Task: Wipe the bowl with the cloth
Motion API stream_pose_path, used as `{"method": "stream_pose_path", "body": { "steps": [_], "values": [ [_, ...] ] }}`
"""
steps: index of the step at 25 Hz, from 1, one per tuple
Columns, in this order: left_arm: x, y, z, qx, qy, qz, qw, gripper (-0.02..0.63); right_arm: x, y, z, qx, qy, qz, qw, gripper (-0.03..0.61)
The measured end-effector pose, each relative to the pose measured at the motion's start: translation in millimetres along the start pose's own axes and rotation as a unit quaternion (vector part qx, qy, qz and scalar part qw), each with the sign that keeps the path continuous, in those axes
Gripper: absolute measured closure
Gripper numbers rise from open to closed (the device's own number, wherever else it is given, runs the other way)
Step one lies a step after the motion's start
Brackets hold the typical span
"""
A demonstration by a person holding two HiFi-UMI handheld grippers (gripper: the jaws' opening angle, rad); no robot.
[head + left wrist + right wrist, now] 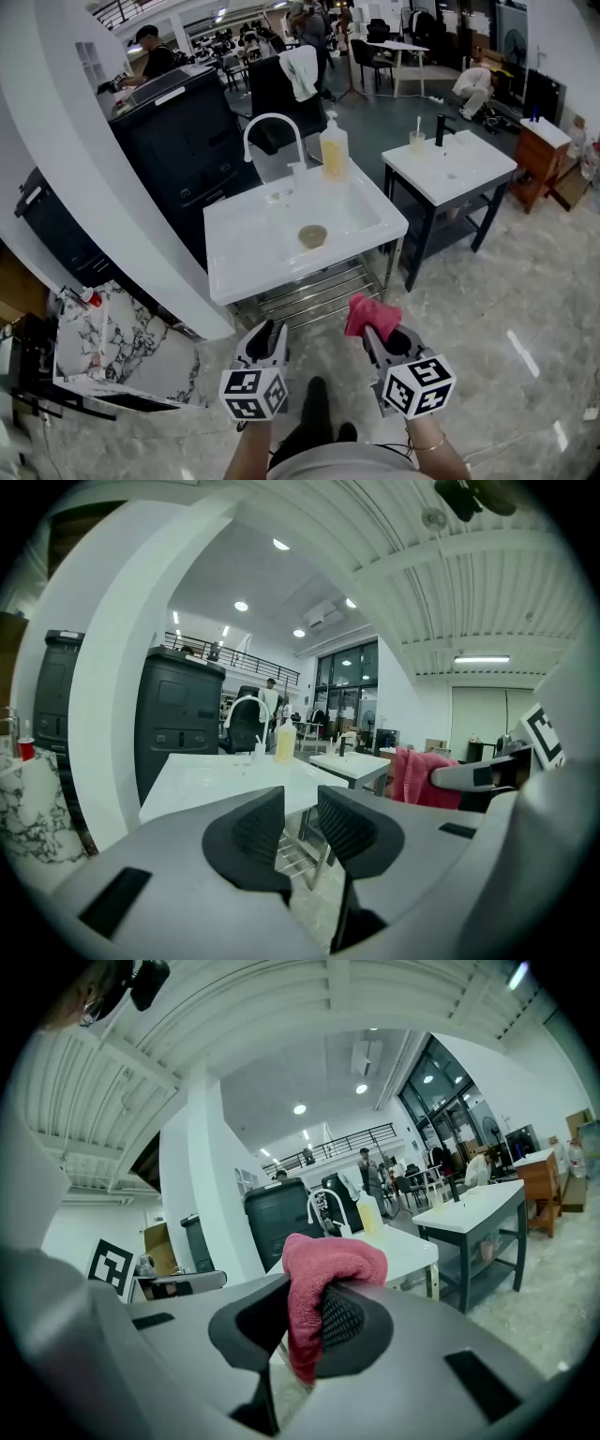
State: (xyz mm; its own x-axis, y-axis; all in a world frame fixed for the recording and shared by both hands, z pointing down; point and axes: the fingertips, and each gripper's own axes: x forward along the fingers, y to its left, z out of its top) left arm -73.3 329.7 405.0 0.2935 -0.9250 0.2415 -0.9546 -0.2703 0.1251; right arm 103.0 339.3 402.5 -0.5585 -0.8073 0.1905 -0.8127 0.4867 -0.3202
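Cloth (323, 1274) in right hand-held gripper (298, 1324)

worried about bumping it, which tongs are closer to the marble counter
Left. The left tongs sit just right of the marble counter in the head view; the right tongs, holding the pink cloth, are farther right, beyond them.

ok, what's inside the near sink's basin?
A single brownish bowl sits upright near the middle of the sink basin. Nothing else shows in there. The bowl is too small in view to tell its contents, and it covers whatever lies beneath it.
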Motion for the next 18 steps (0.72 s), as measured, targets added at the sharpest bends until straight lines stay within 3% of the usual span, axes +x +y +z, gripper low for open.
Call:
{"method": "stream_pose_path", "body": {
  "steps": [9,18],
  "values": [
    [60.8,29.8,10.0,-0.008,-0.004,-0.003,1.0,0.487,51.1,-25.9,8.1,0.006,0.002,-0.009,1.0,0.522],
    [158.6,91.8,42.9,-0.009,-0.009,-0.008,0.9999,0.486,150.9,-50.0,41.3,-0.001,0.006,-0.017,1.0,0.522]
  ]
}}
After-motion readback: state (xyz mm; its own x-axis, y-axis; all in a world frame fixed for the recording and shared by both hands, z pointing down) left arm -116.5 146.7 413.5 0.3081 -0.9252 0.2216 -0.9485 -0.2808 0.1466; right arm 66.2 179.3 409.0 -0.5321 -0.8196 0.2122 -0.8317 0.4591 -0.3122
